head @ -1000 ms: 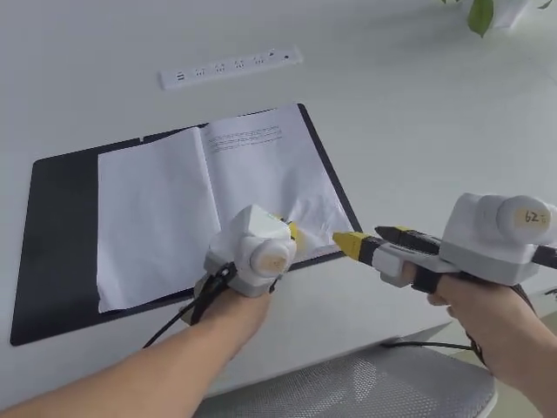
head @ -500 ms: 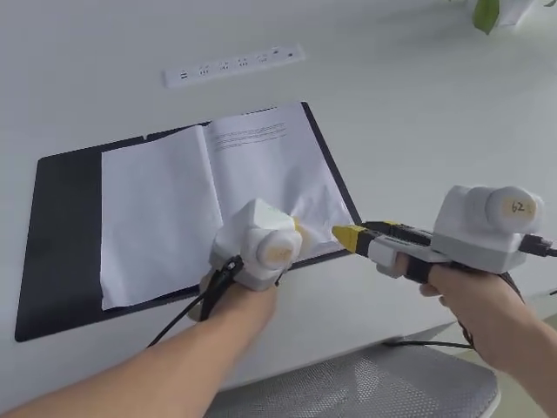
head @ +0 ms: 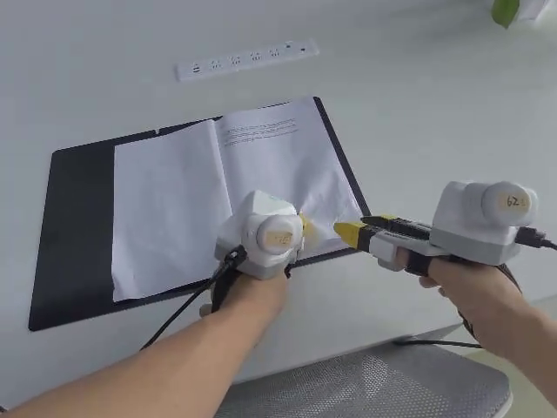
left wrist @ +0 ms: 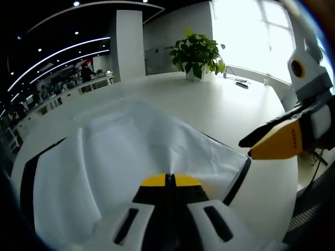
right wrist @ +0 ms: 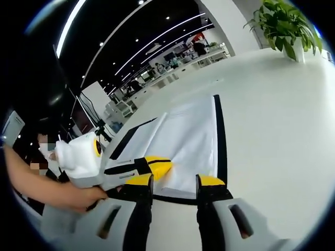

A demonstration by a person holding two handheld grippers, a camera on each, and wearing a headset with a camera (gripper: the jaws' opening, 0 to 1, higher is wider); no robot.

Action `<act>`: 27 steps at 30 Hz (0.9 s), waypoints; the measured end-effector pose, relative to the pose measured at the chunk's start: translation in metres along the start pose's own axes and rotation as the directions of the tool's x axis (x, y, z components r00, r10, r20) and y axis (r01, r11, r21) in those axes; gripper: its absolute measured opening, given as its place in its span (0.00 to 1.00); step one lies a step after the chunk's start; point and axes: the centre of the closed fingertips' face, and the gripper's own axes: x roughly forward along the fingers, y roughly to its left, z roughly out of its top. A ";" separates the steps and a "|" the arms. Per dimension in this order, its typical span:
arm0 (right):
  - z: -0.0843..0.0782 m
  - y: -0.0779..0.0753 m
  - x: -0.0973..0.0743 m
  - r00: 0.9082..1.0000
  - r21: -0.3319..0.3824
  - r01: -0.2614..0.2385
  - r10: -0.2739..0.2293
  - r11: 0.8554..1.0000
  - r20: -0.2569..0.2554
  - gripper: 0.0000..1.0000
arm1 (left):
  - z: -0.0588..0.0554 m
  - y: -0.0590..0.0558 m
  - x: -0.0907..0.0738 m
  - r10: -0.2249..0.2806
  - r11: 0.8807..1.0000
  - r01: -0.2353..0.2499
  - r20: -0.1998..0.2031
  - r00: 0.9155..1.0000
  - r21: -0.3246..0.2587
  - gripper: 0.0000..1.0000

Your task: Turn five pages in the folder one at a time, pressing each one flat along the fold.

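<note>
**Left jaws at the page corner, at the start of a turn.**
Left gripper (left wrist: 167,180): jaws closed, tips on the rumpled lower corner of the right page (head: 278,165); whether a sheet is nipped between them cannot be told. Right gripper (right wrist: 174,181): jaws open, holding nothing, just beside that corner at the folder's 5 o'clock, off the paper. The folder (head: 74,244) lies open and flat on the worktop (head: 418,113), its fold running 12 to 6. Step in hand, as judged: freeing one sheet to turn. The next move calls for lifting a single sheet, carrying it over toward 9 o'clock, then pressing along the fold; the risk is taking two sheets together. Power strip (head: 248,59) at 12 o'clock and plant (left wrist: 196,52) at 2 o'clock stand well apart from the folder, out of the likely path of the turn.
</note>
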 end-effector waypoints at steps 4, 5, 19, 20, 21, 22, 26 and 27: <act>-0.012 0.021 -0.001 0.997 0.117 -0.055 0.060 0.992 -0.045 0.18 | 0.000 0.000 0.001 0.002 1.000 -0.002 0.001 1.000 0.003 0.00; -0.017 0.022 0.001 0.996 0.114 -0.059 0.066 0.992 -0.065 0.20 | 0.000 0.000 0.001 0.002 1.000 -0.002 0.001 1.000 0.003 0.00; -0.025 0.022 0.020 0.992 0.225 -0.065 0.088 0.972 -0.094 0.25 | 0.000 -0.001 0.001 -0.006 1.000 0.006 -0.001 1.000 0.008 0.00; -0.026 0.022 0.020 0.991 0.224 -0.059 0.084 0.973 -0.101 0.25 | 0.000 -0.001 0.001 -0.005 1.000 0.005 -0.002 1.000 0.011 0.00; -0.028 0.023 0.021 0.990 0.226 -0.062 0.088 0.972 -0.110 0.25 | 0.000 -0.001 0.000 -0.005 1.000 0.005 -0.002 1.000 0.010 0.00; -0.028 0.024 0.021 0.990 0.234 -0.061 0.089 0.970 -0.109 0.26 | 0.000 -0.001 0.000 -0.006 1.000 0.006 -0.002 1.000 0.011 0.00; -0.032 0.027 0.020 0.988 0.246 -0.060 0.093 0.967 -0.122 0.26 | 0.000 -0.001 0.000 -0.008 1.000 0.008 -0.001 1.000 0.012 0.00; -0.032 0.027 0.020 0.988 0.250 -0.061 0.094 0.966 -0.123 0.26 | 0.000 -0.001 0.000 -0.008 1.000 0.008 -0.001 1.000 0.010 0.00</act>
